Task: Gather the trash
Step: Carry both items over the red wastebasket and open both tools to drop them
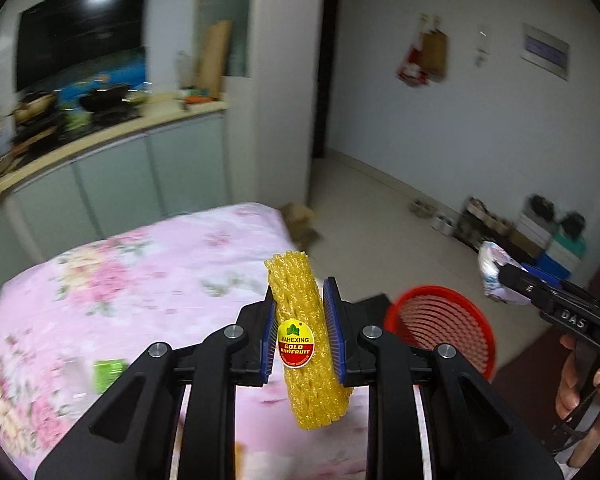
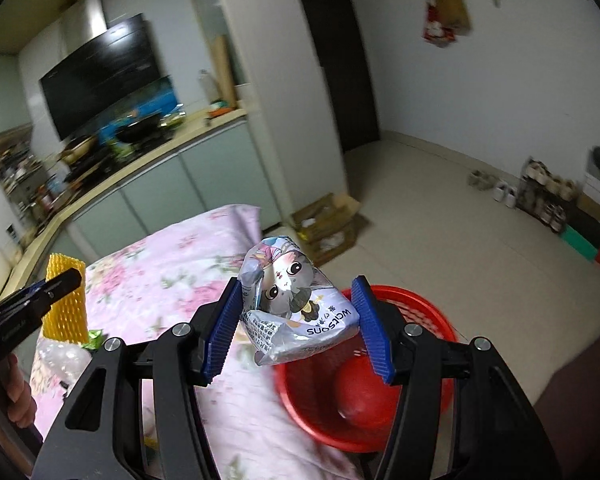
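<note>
My left gripper [image 1: 300, 312] is shut on a yellow foam fruit net [image 1: 300, 304] with a kiwifruit sticker, held upright above the table edge. The same yellow foam net [image 2: 66, 304] shows at the left of the right wrist view. My right gripper [image 2: 296, 308] is shut on a crumpled silver wrapper [image 2: 296, 308] printed with a cartoon cat, held over the rim of a red basket [image 2: 428, 312]. In the left wrist view the wrapper [image 1: 494, 268] sits in the right gripper's tip at far right, and the red basket [image 1: 440, 320] lies just right of my left gripper.
A table with a pink floral cloth [image 1: 140, 276] carries a green packet [image 1: 106, 374] and a clear plastic wrapper [image 2: 60, 356]. A kitchen counter [image 1: 100, 136] runs behind it. A cardboard box [image 2: 328, 220] and shoes [image 2: 500, 192] lie on the tiled floor.
</note>
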`<state>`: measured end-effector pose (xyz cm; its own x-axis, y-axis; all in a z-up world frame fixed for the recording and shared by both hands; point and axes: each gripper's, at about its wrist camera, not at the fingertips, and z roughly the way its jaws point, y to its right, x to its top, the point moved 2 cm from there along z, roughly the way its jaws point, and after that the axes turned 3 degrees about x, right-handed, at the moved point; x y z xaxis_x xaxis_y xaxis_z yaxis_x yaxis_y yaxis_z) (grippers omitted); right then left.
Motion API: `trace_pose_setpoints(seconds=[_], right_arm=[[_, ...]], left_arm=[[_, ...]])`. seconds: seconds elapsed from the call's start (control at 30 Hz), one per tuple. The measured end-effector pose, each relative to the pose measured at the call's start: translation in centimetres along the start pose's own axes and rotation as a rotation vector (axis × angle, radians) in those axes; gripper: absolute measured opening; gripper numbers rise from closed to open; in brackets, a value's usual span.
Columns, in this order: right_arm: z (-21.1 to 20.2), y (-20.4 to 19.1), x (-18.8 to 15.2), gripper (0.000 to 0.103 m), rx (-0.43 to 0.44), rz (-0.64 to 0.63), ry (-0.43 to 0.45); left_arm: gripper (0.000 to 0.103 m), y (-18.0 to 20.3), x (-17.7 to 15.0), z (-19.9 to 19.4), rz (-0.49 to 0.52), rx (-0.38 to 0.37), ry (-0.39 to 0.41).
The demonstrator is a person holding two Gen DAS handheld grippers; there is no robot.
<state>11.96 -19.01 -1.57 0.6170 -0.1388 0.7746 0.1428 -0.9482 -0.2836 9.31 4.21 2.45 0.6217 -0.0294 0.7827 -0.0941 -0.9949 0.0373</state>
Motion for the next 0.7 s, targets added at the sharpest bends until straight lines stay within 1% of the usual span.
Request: trace_pose_setpoints(seconds=[0.13,0.27,0.4,0.6,0.67,0.7], right_arm=[[0.1,2.3,-0.4,0.054,-0.047,0.052,-0.016],[0.5,4.1,-1.2,0.054,-0.087,0.095,-0.037],[1.3,6.2,-2.1,0.054,-0.129,0.142,-0.073],[3.3,7.8,-2.7,0.055,-0.121,0.201,-0.132],[4.1,8.4,-2.9,0.058,-0.108,0.225,-0.16],[4.7,8.6,-3.0,0.06,-0.096,0.243,-0.179]], left_arm=[[0.021,3.9,0.0,2.8,0.05,-0.08,-0.056],[0.021,7.5,-0.6,5.7,0.091,-0.158,-0.124],[0.021,10.3,-1.6,8.6,0.129,-0.203,-0.19],[0.021,12.7,-3.5,13.5,0.149,-0.247,-0.31],[0.023,13.2,-4.0,14.7,0.153,-0.253,-0.34],[0.027,13.5,-4.4,15.3,0.154,-0.257,-0.357]])
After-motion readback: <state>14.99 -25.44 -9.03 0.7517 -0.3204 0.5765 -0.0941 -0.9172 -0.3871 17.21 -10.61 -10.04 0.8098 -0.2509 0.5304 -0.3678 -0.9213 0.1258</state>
